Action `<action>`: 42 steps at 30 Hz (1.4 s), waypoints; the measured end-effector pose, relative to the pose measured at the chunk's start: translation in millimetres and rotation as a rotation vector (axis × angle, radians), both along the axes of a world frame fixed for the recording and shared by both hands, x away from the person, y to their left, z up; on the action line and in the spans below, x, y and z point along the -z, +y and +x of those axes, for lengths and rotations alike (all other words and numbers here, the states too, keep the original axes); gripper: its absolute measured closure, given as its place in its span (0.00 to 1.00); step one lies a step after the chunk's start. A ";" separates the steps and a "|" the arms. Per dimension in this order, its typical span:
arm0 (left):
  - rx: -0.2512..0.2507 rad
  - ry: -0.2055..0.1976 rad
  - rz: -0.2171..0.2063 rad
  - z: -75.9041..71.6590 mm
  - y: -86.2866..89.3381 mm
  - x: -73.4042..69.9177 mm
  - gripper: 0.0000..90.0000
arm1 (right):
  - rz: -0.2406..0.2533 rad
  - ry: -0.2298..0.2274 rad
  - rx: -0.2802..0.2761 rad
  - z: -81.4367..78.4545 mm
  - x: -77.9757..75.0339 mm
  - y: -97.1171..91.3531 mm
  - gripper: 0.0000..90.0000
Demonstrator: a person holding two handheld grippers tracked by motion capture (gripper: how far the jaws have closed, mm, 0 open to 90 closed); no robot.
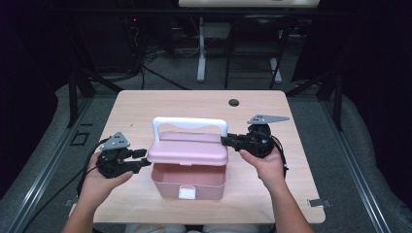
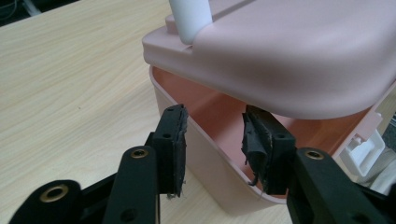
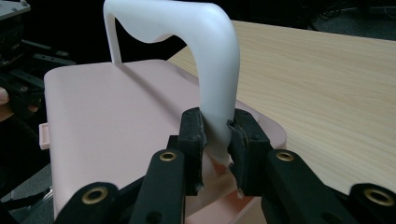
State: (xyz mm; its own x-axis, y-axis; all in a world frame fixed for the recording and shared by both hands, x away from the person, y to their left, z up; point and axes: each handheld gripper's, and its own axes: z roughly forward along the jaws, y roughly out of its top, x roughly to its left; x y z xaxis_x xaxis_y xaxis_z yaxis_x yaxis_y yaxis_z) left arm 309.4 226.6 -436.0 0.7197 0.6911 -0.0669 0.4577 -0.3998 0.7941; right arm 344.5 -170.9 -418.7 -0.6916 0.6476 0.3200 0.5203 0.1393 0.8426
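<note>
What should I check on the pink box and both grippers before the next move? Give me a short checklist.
1. Right gripper clamped on white handle: ok.
2. Left gripper open, straddling the box wall, pads not pressing: ok.
3. Pink lid lifted off the box rim at the front: ok.
4. White latch undone: ok.
5. Box interior empty: cannot tell, lid hides most.
6. Box well inside the table edges: ok.
</note>
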 end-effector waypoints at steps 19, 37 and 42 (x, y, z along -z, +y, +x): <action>0.010 -0.065 -0.015 -5.5 -7.2 -8.2 0.59 | 0.006 -0.010 0.006 2.0 1.6 -0.7 0.80; -0.003 -0.156 -0.073 -1.8 -11.5 -21.6 0.57 | -0.024 -0.062 0.089 -9.6 2.0 -14.1 0.72; 0.004 -0.155 -0.080 2.5 -11.7 -27.8 0.55 | -0.036 -0.046 0.102 -13.0 5.4 -15.4 0.69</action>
State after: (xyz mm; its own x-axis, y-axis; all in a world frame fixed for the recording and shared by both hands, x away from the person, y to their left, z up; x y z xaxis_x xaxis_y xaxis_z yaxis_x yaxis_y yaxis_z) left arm 311.9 214.9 -408.2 0.7286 0.6849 -0.0090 0.3254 -0.3346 0.8844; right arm 331.6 -186.2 -424.1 -0.6352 0.7258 0.2642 0.4938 0.1186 0.8615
